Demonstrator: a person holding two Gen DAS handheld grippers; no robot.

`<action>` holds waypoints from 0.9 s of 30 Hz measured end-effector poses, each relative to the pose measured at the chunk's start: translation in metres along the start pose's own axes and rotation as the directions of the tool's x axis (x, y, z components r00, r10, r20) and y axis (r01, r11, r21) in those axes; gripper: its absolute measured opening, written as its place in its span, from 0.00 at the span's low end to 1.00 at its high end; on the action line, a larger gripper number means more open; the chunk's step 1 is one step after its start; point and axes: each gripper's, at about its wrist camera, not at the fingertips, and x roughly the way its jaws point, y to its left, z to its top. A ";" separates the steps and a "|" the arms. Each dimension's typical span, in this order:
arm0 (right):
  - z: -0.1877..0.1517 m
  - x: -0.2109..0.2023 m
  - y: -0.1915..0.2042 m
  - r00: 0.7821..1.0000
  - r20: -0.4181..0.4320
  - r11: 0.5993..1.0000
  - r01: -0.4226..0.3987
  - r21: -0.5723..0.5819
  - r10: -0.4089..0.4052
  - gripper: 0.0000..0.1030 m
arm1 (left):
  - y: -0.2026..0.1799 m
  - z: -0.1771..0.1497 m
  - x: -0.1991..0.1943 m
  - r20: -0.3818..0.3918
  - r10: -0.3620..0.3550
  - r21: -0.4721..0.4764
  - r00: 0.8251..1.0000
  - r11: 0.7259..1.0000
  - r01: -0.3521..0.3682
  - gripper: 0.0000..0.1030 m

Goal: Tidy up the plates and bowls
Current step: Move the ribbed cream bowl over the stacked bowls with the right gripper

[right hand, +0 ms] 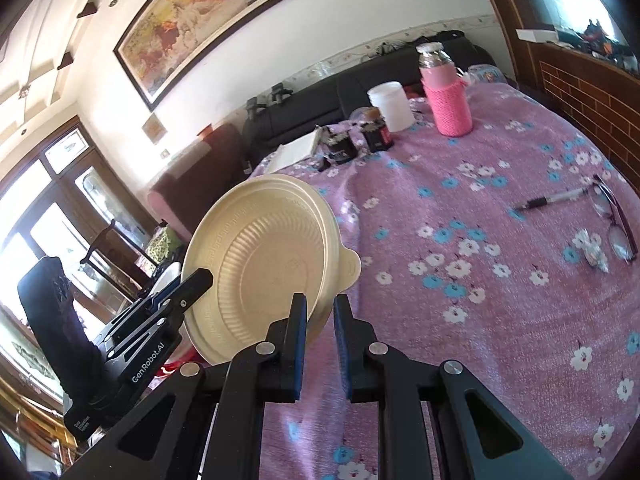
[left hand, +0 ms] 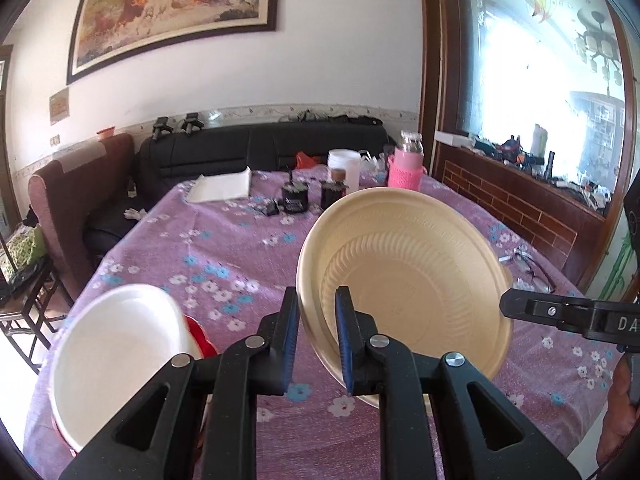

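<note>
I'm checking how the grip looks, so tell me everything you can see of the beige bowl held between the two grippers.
The beige bowl is round, matte, plastic-looking, with a ribbed wall, flat base, wide rim and a small tab on the rim. It looks empty, and is tipped steeply on edge above the flowered tablecloth. The left gripper clamps its rim on one side; the right gripper pinches the opposite rim near the tab. Nothing else touches it.

Ribbed beige plate (left hand: 412, 272) tilted on edge; white bowl (left hand: 120, 356) beside

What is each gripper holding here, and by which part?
Both hold the same beige bowl, tilted above the table: the left gripper pinches its rim on one side, the right gripper the rim near the small tab opposite.
</note>
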 end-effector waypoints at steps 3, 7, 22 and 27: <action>0.008 0.001 0.018 0.999 -0.003 0.999 -0.039 -0.028 0.039 0.15 | 0.017 0.009 -0.020 0.040 0.017 -0.027 0.999 1.000 -0.016 0.18; 0.016 0.009 0.045 0.995 -0.029 0.993 -0.097 -0.062 0.095 0.15 | 0.044 0.015 -0.044 0.075 0.049 -0.067 0.996 0.997 -0.044 0.18; 0.019 0.072 0.143 0.964 -0.171 0.955 -0.235 -0.181 0.205 0.15 | 0.140 -0.001 -0.076 0.043 0.184 -0.238 0.982 0.956 -0.169 0.18; 0.014 0.087 0.150 0.956 -0.211 0.953 -0.242 -0.182 0.202 0.15 | 0.149 -0.012 -0.074 0.015 0.191 -0.252 0.982 0.951 -0.181 0.18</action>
